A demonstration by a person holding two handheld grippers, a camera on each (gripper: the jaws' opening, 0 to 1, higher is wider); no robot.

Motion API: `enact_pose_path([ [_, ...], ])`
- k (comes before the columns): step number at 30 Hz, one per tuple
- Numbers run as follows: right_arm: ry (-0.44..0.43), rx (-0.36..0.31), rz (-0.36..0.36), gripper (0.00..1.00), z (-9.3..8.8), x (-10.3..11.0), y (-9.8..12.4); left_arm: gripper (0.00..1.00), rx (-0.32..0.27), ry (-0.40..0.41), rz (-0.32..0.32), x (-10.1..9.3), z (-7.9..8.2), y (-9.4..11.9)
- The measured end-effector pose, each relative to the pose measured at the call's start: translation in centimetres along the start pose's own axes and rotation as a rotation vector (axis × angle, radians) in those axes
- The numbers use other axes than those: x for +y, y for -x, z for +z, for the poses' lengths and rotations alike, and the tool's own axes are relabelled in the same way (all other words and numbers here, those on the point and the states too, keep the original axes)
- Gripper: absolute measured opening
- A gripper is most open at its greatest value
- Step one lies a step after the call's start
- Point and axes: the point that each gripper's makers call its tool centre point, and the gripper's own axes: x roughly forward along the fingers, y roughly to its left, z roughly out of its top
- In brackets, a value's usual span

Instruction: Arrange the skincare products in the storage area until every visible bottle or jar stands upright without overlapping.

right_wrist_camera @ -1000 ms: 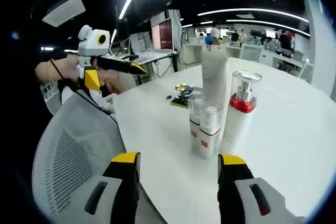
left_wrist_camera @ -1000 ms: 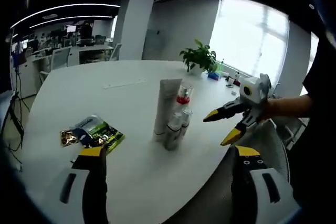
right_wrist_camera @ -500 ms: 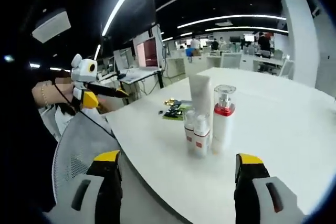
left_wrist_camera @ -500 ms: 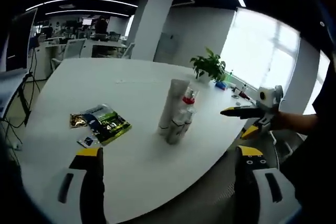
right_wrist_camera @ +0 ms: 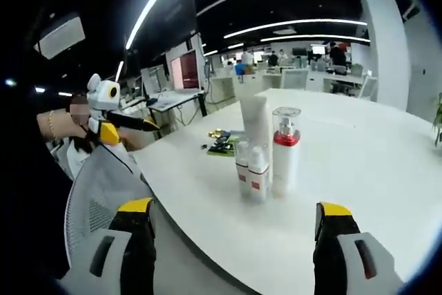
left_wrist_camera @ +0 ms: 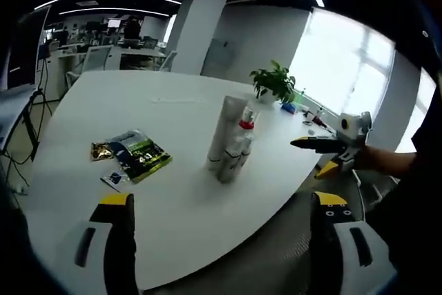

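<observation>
Hovering released, both hand-held grippers, left point(left_wrist_camera: 221, 202) and right point(right_wrist_camera: 235, 208), off the bench point(left_wrist_camera: 186, 198) edge, upright bottles point(right_wrist_camera: 266, 153) clustered, sachets point(left_wrist_camera: 131, 158) beside.

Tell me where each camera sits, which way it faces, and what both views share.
Left gripper view: rides the left gripper, off the table edge, facing the bottles, sachets and plant; its open jaws rise below, and the right gripper with a sleeve enters from the right.
Right gripper view: rides the right gripper, above a mesh chair, facing the bottles from the opposite side; open jaws below, left gripper and hand at left.
Shared: table, bottles, sachets, each other's gripper.
</observation>
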Motion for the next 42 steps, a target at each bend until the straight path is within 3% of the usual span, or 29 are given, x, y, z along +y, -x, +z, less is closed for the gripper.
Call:
enact_pose_path([
  [12, -0.025, 0.011, -0.009, 0.96, -0.1, -0.1, -0.1, 0.97, 0.039, 0.063, -0.004, 1.7, 0.9, -2.2],
  [17, -0.024, 0.027, -0.015, 0.95, -0.4, -0.3, -0.1, 0.99, 0.061, 0.092, 0.026, 3.8, 1.5, -3.3],
  [24, -0.021, 0.038, -0.025, 0.93, -0.7, -0.5, -0.1, 0.98, 0.126, 0.134, 0.067, 8.5, 1.5, -6.0],
  [28, -0.031, 0.065, -0.036, 0.89, -1.3, -0.9, 0.0, 0.95, 0.131, 0.165, 0.062, 9.7, 2.1, -7.4],
  [32, -0.047, 0.062, -0.042, 0.89, -1.3, -1.0, -0.1, 0.9, 0.148, 0.224, 0.062, 11.4, 2.2, -8.9],
  [33, -0.053, 0.068, -0.043, 0.89, -1.4, -1.1, -0.1, 0.87, 0.152, 0.248, 0.072, 12.7, 2.2, -9.5],
  [39, -0.057, 0.083, -0.056, 0.89, -1.6, -1.3, -0.2, 0.77, 0.214, 0.297, 0.161, 15.7, 1.8, -11.6],
  [42, -0.059, 0.106, -0.059, 0.88, -2.0, -1.4, -0.3, 0.71, 0.227, 0.313, 0.171, 16.5, 1.6, -12.3],
])
